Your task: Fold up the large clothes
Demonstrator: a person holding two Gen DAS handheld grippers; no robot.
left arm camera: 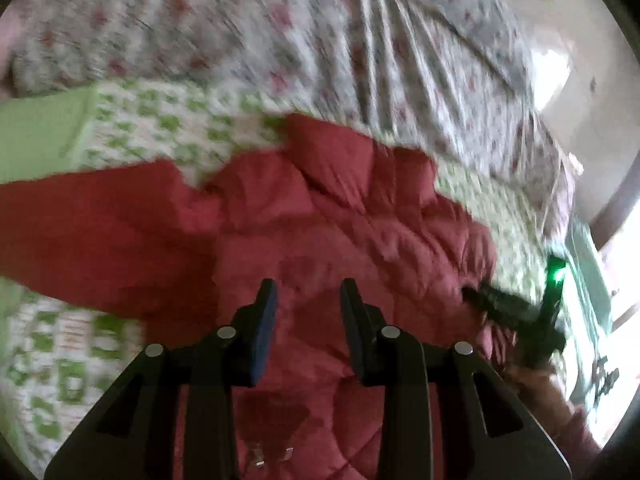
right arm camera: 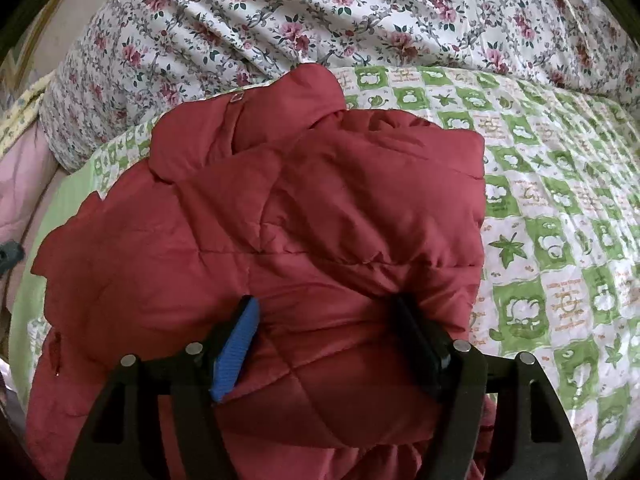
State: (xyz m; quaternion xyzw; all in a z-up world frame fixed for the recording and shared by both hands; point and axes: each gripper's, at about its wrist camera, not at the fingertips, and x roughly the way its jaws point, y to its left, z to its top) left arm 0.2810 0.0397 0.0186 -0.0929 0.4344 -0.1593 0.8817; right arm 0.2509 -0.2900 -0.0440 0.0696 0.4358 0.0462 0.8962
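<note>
Left hand-held gripper [left arm camera: 308,292] hovers released over the red puffer jacket [left arm camera: 320,220]; right hand-held gripper [right arm camera: 326,312], spread wide, seemingly presses it onto the bed [right arm camera: 560,200].

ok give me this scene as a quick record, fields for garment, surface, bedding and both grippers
garment: red quilted puffer jacket, crumpled, part folded onto itself
surface: green and white checked sheet on a bed
bedding: rose-print floral duvet bunched behind the jacket
left gripper: jaws open, over the jacket, nothing between them
right gripper: jaws wide open, pressed into a puffy fold of the jacket
image quality: left wrist view motion-blurred
</note>
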